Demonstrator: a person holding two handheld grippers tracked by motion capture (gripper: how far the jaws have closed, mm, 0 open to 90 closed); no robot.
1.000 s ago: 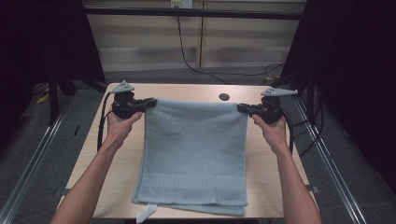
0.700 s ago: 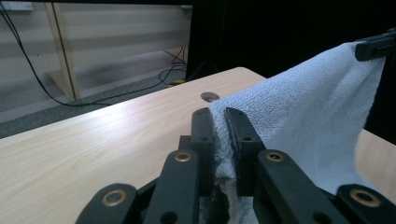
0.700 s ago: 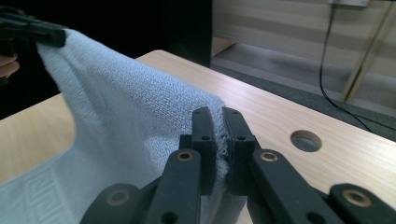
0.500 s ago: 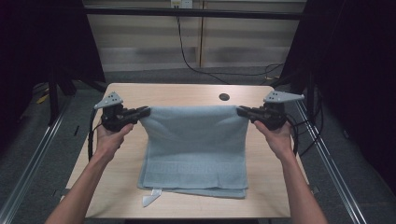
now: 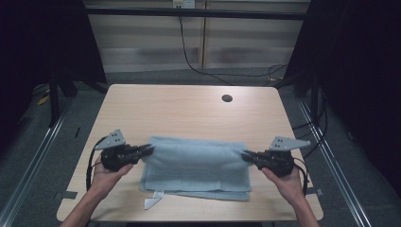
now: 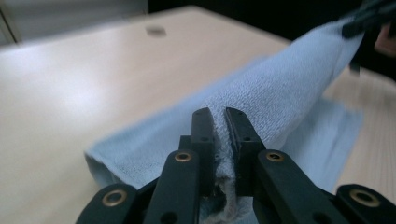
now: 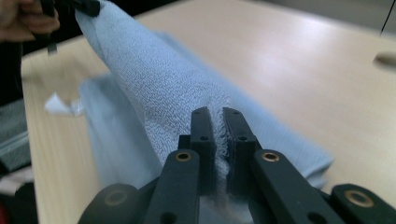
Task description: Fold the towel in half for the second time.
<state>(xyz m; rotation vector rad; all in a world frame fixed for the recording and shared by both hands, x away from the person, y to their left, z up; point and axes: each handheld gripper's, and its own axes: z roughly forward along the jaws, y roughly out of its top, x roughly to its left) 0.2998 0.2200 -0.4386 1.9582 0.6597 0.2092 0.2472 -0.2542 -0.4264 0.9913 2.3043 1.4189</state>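
Both grippers have come a good way back toward the person's edge of the bench compared with a second ago, dragging the far edge of the light blue towel with them, so what was lying spread open is now doubled over on itself. Left gripper is clenched on the towel's left corner, and in the left gripper view you can see terry pinched right between the jaws. Same story on the other side: the right gripper has the right corner clamped, cloth squeezed in the gap. Towel itself sits toward the near half of the bench, well short of the round cable hole, with the held edge lifted slightly and sagging between the two grips while the lower layer lies flat. Its white tag pokes out at the near left corner. Looks to me like a fold-in-half that's nearly there. What could go wrong: the top layer doesn't seem to line up with the bottom edge yet, so letting go now would probably leave a crooked fold. Also, if one hand comes down before the other, the slack in the middle could bunch into a ridge, and pulling too far might slide the bottom layer toward the bench edge.
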